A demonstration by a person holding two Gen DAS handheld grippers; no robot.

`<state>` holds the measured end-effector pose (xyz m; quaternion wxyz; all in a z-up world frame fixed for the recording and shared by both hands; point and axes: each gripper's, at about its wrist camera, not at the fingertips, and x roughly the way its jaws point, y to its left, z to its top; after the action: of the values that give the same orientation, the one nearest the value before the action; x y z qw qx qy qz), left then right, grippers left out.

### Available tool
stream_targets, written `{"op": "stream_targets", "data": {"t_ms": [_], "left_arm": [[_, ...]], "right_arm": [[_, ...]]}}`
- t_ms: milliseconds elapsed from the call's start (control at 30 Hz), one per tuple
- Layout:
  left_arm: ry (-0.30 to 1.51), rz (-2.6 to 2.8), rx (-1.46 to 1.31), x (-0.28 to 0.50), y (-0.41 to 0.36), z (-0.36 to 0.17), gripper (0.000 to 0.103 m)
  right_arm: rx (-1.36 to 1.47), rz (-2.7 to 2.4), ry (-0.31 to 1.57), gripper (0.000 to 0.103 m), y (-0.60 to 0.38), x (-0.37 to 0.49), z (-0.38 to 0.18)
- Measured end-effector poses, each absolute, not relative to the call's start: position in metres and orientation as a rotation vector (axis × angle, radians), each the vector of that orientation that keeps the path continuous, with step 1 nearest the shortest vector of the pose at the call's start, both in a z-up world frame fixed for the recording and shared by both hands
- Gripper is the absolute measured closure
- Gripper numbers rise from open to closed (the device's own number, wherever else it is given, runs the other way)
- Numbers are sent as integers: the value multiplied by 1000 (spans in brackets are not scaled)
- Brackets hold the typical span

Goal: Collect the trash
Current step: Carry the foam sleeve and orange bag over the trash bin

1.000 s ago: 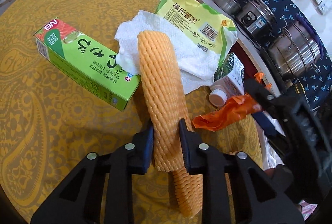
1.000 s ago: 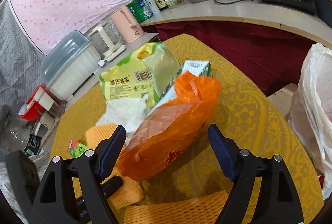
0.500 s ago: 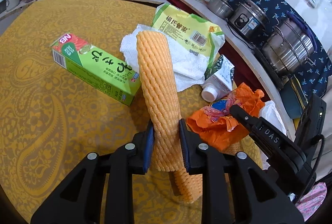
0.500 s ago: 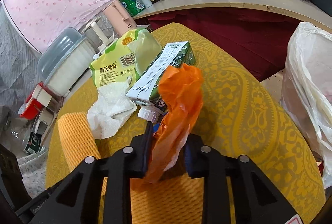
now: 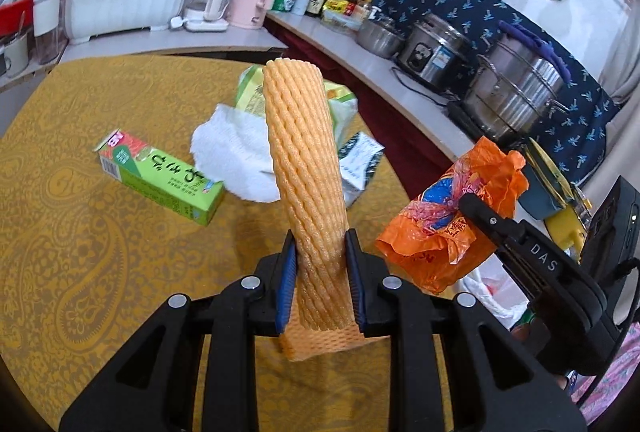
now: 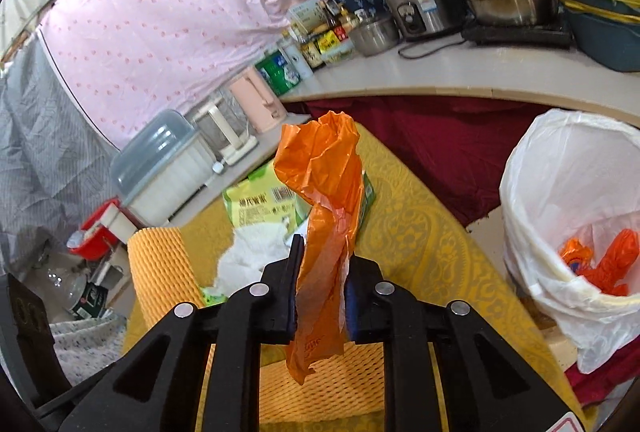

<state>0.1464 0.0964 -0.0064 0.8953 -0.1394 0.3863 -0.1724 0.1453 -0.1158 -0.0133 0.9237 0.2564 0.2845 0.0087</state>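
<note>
**Both jaws loaded above the desk**

My left gripper has its jaws clamped on the orange foam net sleeve, which stands nearly upright, lifted off the yellow desk. My right gripper has jaws closing on a crumpled orange plastic bag, pads pressing it. The white-lined trash bin sits right of the desk. A green carton, white paper towel and green packet lie on the desk.

Orange foam net sleeve: ribbed tube, standing near-upright above the yellow table. Crumpled orange plastic bag: twisted, also off the table. Green carton, white paper towel, green-yellow packet: lying flat on table.
</note>
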Motion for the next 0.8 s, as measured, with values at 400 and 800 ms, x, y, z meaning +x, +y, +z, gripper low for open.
{"op": "stream_targets", "data": {"t_ms": [400, 800], "left_arm": [[743, -493, -177, 113, 26, 34, 80], [723, -612, -84, 92, -53, 51, 80]], "right_arm": [[559, -54, 464, 86, -180, 90, 24], [615, -177, 397, 86, -251, 41, 29]]}}
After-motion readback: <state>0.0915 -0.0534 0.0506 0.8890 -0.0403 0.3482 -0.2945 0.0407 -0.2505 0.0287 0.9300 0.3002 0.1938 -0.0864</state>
